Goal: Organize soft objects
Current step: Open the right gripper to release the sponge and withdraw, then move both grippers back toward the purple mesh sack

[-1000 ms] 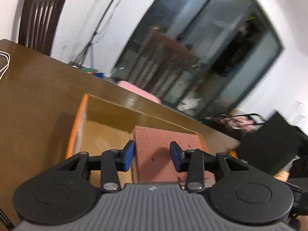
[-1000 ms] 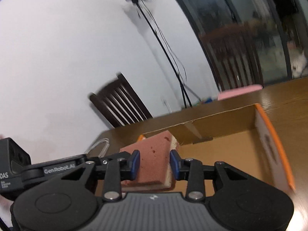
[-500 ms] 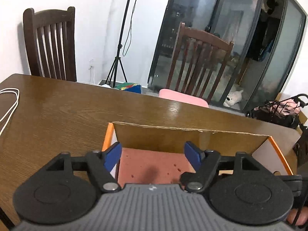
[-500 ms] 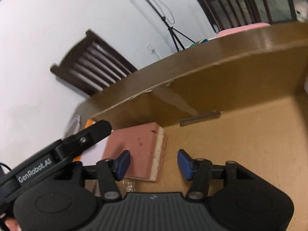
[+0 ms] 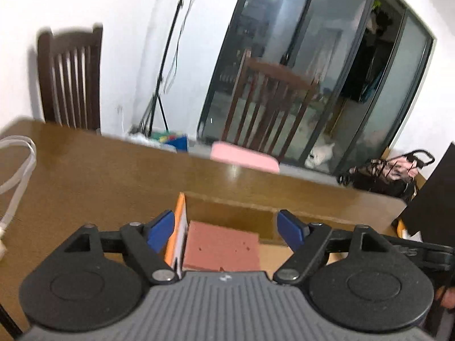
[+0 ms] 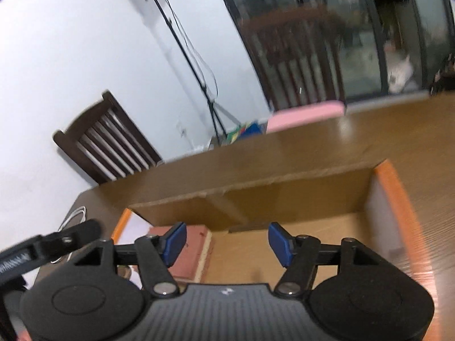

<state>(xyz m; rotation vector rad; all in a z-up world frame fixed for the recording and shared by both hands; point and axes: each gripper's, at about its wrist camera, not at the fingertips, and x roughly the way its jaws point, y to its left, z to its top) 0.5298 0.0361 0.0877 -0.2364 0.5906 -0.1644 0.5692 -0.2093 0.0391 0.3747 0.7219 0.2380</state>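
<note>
My left gripper [image 5: 226, 228] fills the bottom of its own wrist view, blue-padded fingers [image 5: 160, 228] spread wide apart with nothing between them. My right gripper [image 6: 227, 243] sits the same way along the bottom of its wrist view, its blue pads [image 6: 280, 243] parted wide and holding nothing. At the lower left of the right wrist view, a black finger of my left gripper [image 6: 54, 241] reaches in from the frame edge.

Brown wooden table [image 5: 93, 176]: cardboard box [image 6: 298, 190], white cable [image 5: 17, 167].
</note>
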